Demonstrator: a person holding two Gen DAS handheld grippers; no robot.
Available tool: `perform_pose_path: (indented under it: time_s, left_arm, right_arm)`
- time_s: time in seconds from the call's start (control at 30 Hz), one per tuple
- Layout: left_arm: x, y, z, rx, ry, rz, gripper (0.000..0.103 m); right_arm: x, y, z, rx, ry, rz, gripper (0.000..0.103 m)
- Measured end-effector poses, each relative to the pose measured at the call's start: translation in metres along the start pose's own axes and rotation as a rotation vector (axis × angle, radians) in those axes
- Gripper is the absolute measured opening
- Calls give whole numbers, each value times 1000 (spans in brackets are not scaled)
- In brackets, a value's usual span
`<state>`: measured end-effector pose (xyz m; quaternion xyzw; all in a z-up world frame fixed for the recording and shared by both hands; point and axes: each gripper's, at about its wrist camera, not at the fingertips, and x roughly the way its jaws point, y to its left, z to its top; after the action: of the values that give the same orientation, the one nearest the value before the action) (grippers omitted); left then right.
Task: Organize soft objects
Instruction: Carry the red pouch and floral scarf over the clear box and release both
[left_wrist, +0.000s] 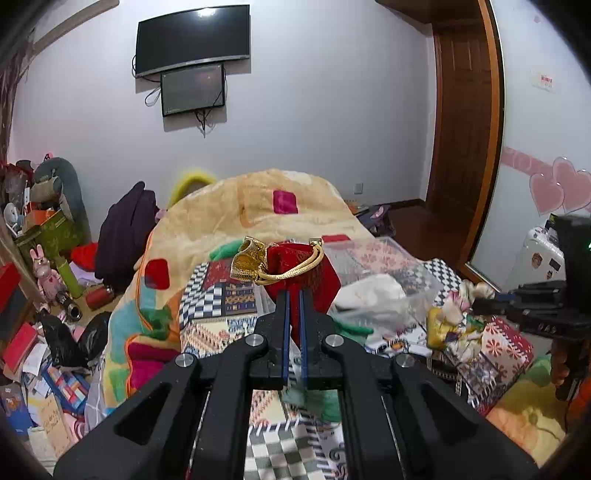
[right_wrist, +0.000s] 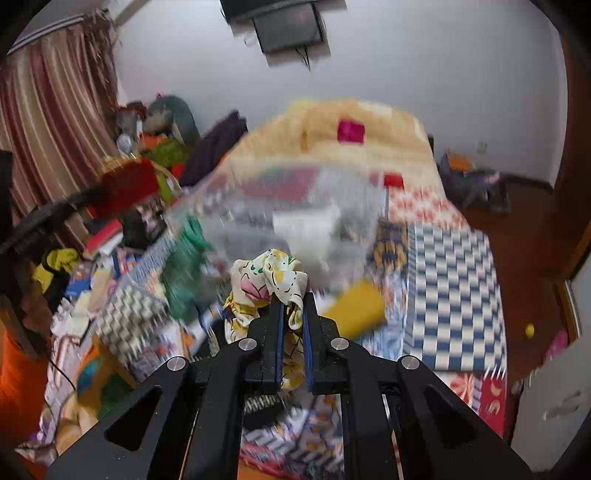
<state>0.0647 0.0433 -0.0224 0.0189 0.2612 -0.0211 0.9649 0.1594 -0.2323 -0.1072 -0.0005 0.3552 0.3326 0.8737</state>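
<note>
My left gripper (left_wrist: 293, 295) is shut on a red velvet pouch (left_wrist: 306, 269) with gold cord and trim, held up above the bed. My right gripper (right_wrist: 293, 299) is shut on a crumpled white and yellow patterned cloth (right_wrist: 269, 280), also held above the bed. The right gripper and its cloth (left_wrist: 452, 317) show at the right of the left wrist view. The left gripper's red pouch (right_wrist: 127, 184) shows blurred at the left of the right wrist view. A clear plastic bin (left_wrist: 373, 266) with white fabric (left_wrist: 369, 291) in it lies on the bed past both grippers.
A patchwork bedsheet (right_wrist: 450, 288) covers the bed, with a bunched yellow blanket (left_wrist: 236, 218) at the far end. A green cloth (right_wrist: 184, 273) and a yellow item (right_wrist: 354, 310) lie on the bed. Clutter and boxes (left_wrist: 40, 354) fill the floor at left. A wooden door (left_wrist: 465, 122) stands at right.
</note>
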Motion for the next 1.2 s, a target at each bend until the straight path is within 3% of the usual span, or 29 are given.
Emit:
perform_pose_path:
  time_s: [0.27, 0.43, 0.67, 0.9, 1.07, 1.2]
  left_arm:
    - [31, 8, 17, -24, 6, -16, 3]
    - [59, 10, 18, -23, 53, -32, 3]
    - [104, 3, 11, -13, 155, -67, 3]
    - [144, 3, 2, -31, 262, -88, 4]
    - [155, 1, -2, -47, 299, -98, 4]
    - [154, -1, -4, -39, 302, -83, 13]
  right_arm:
    - [-6, 15, 52, -20, -164, -2, 8]
    - [11, 16, 76, 1, -202, 0, 8]
    - [48, 16, 88, 15, -153, -20, 8]
    - [90, 13, 82, 20, -45, -50, 8]
    - [108, 14, 74, 3, 32, -61, 9]
    - [113, 18, 71, -30, 62, -92, 14]
